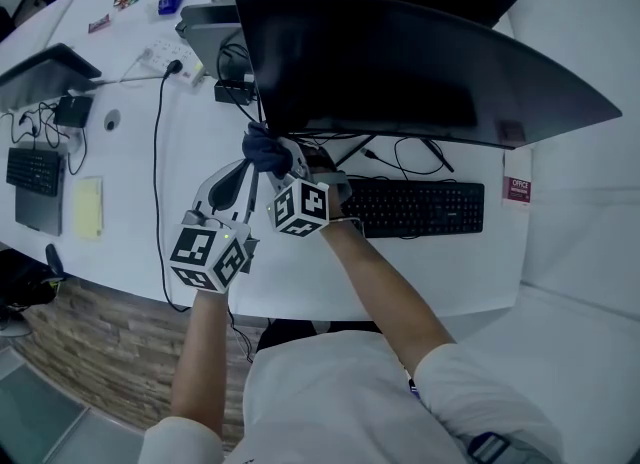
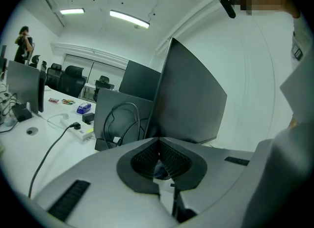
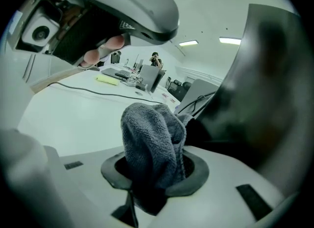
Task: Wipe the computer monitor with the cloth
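monitor (image 1: 420,72) look: wide, thin-edged and gently curved, with a dark, unlit screen that shows faint smudgy reflections
monitor pose: upright on the white table (image 1: 200,132), its screen turned toward the person and its lower edge raised above the tabletop
cloth (image 3: 154,138) look: dark blue-grey terry with a rough, looped nap
cloth state: bunched into a rounded lump and pinched between the jaws of the right hand-held gripper (image 1: 283,163), most of it standing out past the tips
cloth place: held off the table at the monitor's lower left corner, just beside the screen; whether it touches the glass cannot be told
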{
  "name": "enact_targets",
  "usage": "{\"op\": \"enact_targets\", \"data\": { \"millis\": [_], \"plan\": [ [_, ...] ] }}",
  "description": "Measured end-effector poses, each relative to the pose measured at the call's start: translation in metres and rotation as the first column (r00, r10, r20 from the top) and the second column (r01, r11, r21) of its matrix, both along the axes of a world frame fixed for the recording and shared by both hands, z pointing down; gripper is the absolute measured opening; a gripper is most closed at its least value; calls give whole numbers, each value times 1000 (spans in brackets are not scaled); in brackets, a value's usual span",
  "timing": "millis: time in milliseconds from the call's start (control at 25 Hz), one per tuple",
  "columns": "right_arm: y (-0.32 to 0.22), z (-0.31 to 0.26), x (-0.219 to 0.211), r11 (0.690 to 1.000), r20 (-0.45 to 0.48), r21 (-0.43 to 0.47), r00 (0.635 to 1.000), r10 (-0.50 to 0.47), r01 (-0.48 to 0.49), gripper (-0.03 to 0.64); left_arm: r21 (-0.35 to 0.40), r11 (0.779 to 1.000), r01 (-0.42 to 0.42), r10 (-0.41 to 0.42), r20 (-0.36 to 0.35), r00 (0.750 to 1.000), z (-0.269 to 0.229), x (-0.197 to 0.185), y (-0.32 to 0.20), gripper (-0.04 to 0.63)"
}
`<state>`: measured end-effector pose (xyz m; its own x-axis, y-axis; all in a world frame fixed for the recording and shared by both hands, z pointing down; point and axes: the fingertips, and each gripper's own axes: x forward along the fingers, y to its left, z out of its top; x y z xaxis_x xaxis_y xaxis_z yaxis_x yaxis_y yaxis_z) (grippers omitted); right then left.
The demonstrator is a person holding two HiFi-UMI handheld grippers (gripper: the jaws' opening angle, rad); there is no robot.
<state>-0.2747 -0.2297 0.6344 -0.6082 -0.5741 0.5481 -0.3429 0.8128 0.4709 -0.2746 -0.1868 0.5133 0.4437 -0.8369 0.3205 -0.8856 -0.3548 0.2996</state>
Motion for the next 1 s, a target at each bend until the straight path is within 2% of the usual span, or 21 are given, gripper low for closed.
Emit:
{"op": "enact_targets", "data": {
  "millis": [1000],
  "plan": [
    [-21,18,106,989,-51,-47,989,137,-139,138,-21,1000,-21,21,-8,1000,4,62,0,12]
  ]
}}
